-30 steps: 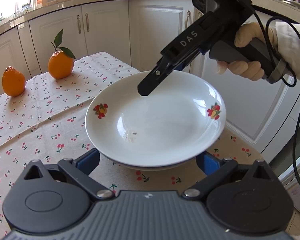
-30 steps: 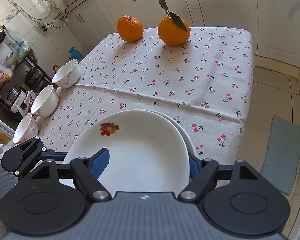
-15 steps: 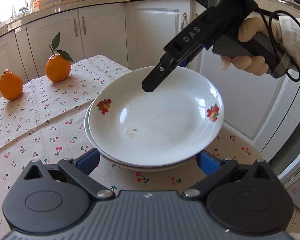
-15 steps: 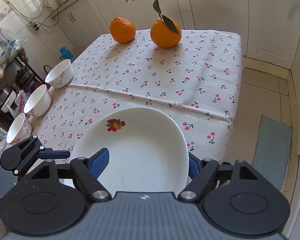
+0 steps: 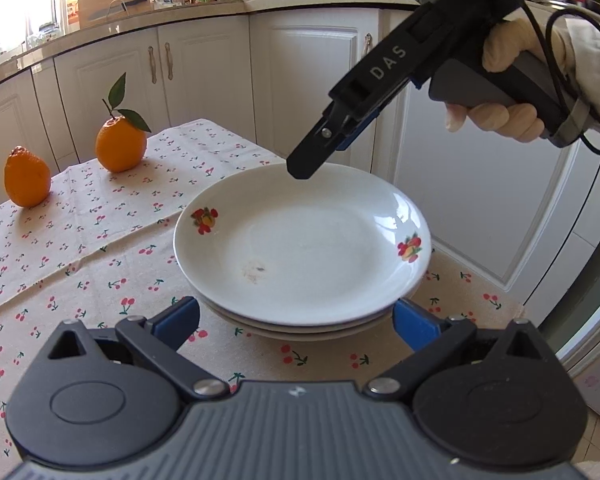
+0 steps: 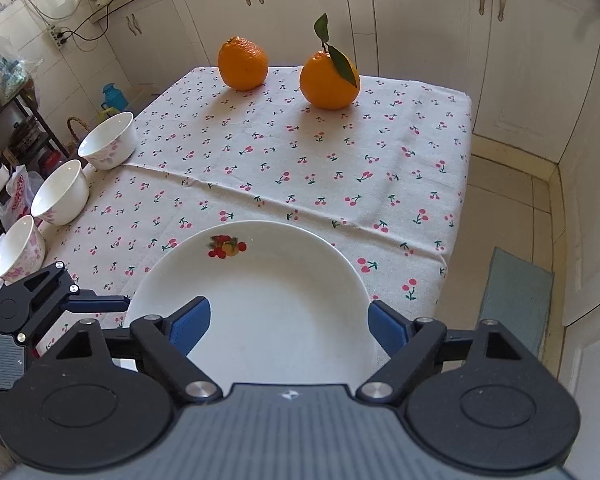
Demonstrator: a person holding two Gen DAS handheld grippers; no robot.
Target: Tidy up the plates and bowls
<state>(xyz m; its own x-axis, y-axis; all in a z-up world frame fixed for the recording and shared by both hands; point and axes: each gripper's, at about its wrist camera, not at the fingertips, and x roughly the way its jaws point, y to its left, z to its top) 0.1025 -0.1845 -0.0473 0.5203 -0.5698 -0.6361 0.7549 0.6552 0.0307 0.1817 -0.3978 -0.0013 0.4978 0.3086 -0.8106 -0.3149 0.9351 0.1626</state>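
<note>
A stack of white plates [image 5: 300, 248] with fruit decals rests flat on the cherry-print tablecloth [image 5: 80, 240]. My left gripper [image 5: 296, 320] stands open low over the cloth, its blue pads [image 5: 176, 318] flanking the stack's near rim without visibly pressing on it. My right gripper [image 5: 320, 156], held by a gloved hand [image 5: 504, 120], hovers just above the far rim. In the right wrist view the top plate [image 6: 260, 288] lies below the right gripper [image 6: 288, 324], whose jaws are opening and free of the plate. Three white bowls [image 6: 62, 192] line the table's left edge.
Two oranges [image 6: 243, 63] [image 6: 329, 80] sit at the far end of the table. The table edge [image 6: 456, 216] drops to a tiled floor with a mat [image 6: 516, 296]. White cabinets [image 5: 312, 88] stand close behind. The left gripper's finger [image 6: 100, 303] points at the plate's left rim.
The top plate, tilted and offset before, has settled flat and lined up on the stack. The right gripper's jaws have widened off it and lifted slightly. The left gripper stayed put.
</note>
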